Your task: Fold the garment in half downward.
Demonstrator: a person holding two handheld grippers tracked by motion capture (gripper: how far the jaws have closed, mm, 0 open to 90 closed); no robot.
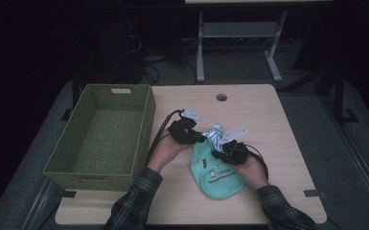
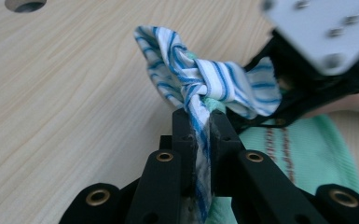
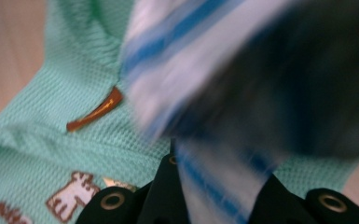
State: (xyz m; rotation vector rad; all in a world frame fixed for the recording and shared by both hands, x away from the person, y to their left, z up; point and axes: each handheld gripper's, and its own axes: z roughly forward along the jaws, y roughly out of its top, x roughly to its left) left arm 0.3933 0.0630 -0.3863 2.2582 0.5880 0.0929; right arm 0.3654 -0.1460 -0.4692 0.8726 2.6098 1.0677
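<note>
Pale wood-grain table (image 1: 278,143): smooth laminate, rounded corners, a round cable hole beyond both grippers.

Green woven rectangular basket (image 1: 146,120): open-topped, coarse wicker texture, slot handles in its short walls; it stands well to the outer side of the left gripper (image 1: 202,137), apart from it.

Mint-green knitted garment with brown and white printed lettering (image 1: 218,175): lies flat on the table directly under and nearer the person than the right gripper (image 1: 216,154). Its long axis runs from the grippers back toward the person's right forearm, the rounded end pointing at the person. In the right gripper view the fabric (image 3: 51,140) shows a fine mesh-like knit and a small brown stitched mark.

White cloth with blue stripes (image 2: 205,84): thin woven material, twisted and bunched into a knot-like wad between the two grippers, lifted clear of the table. Its long axis runs from one gripper to the other.

Left gripper, seen close (image 2: 201,135): jaws clamped tight on a strip of the striped cloth, which runs down between the pads.

Right gripper, seen close (image 3: 219,186): jaws closed on the other end of the striped cloth (image 3: 205,70); picture blurred.
</note>
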